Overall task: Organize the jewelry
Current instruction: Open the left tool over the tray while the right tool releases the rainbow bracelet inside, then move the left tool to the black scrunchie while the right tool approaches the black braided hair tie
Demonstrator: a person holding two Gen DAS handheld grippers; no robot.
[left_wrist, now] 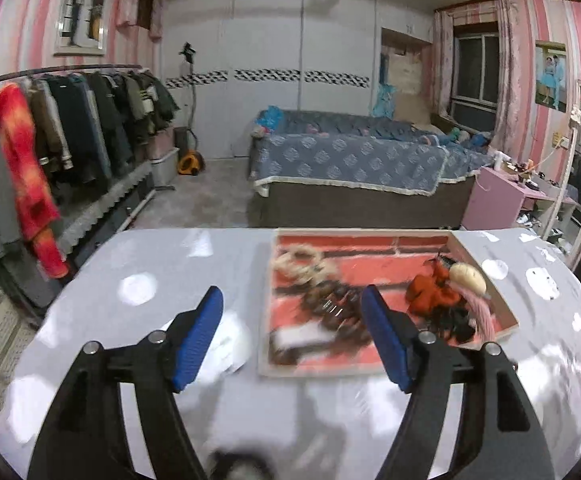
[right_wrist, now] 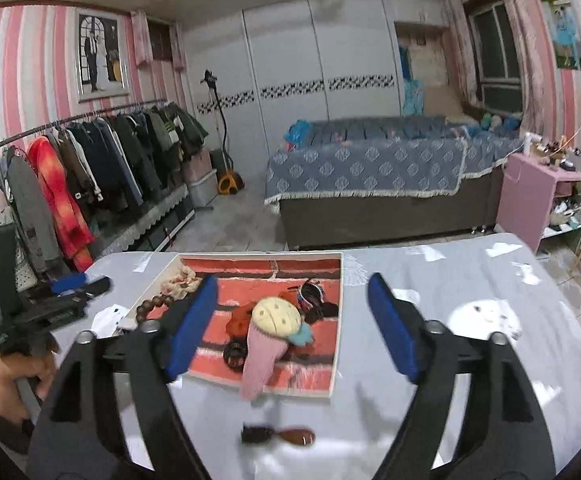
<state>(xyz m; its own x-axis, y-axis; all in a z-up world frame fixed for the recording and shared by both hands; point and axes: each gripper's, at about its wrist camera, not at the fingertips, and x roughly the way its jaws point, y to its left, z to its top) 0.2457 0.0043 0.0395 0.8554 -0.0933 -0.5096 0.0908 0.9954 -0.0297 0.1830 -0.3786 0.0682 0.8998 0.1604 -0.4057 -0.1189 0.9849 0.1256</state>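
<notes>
Left tongs [left_wrist: 292, 338]: blue pads spread apart, nothing between them; hovering over the bench at the tray's near left corner.
Right tongs [right_wrist: 292, 326]: pads likewise wide apart and empty; hovering over the tray's near edge, the left pad in front of the tray's left half.
Tray [right_wrist: 332, 322]: shallow card tray with a red brick-pattern floor, lying flat on the bench; the task's things sit inside it.
Jewelry, in tray: wooden bead string [right_wrist: 156, 304] at the tray's left edge; pale scrunchies [left_wrist: 296, 262] toward its far left; orange cloth piece [left_wrist: 430, 292], cream clip [right_wrist: 276, 314] and dark hair ties near its right side.
Pink knit strip [right_wrist: 260, 362]: drapes over the tray's near rim onto the bench.
Stray item: dark clip with a brown oval [right_wrist: 278, 435] on the bench, just outside the tray's near edge, apart from the rest.
Risk, tangle: the right-side heap overlaps; a pinch there would likely lift several pieces at once.
Risk, drag: the hanging pink strip could snag on a pad and pull the cream clip out.
Risk, tray: light card; a low pass may shove it across the bench.
Risk, collision: both tongs crowd the same near edge.
Surroundings: bed [right_wrist: 366, 168] beyond the tray; clothes rail [right_wrist: 90, 152] beyond its left; neither obstructs.
</notes>
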